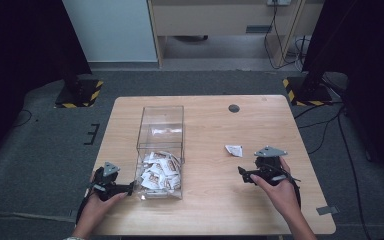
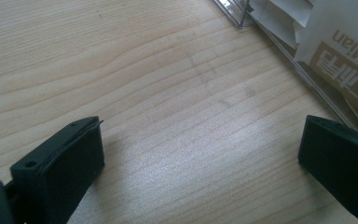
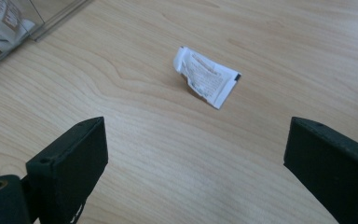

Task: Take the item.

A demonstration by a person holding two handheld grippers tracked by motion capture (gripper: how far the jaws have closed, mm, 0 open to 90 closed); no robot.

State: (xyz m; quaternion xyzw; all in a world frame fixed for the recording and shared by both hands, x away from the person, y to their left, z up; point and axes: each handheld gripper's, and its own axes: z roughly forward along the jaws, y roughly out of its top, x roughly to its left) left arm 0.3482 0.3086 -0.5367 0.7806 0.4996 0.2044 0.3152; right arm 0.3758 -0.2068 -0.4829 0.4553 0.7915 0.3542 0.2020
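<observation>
From above, you are holding your right hand-held gripper (image 1: 244, 175) near the small white printed sachet (image 1: 234, 150) lying on the light wooden table (image 1: 210, 130), well apart from the clear plastic box (image 1: 161, 150) of sachets. Your left hand-held gripper (image 1: 128, 188) is sitting wide open just beside that box. In the right gripper view, jaws are standing wide, nothing blocking the sachet (image 3: 206, 76), its long axis running upper-left to lower-right.

The surface (image 1: 205, 210) is pale wood with a fine streaked grain and a soft satin sheen, and at centre frame of the high view stands a box (image 1: 161, 120) of clear, glossy plastic holding white paper-like packets (image 1: 157, 172) printed in tan. A lone sachet (image 3: 206, 76) lies crumpled, matt white with small dark print, while the fingers (image 3: 72, 163) of both grippers look like matt black plastic with a slightly rough face
</observation>
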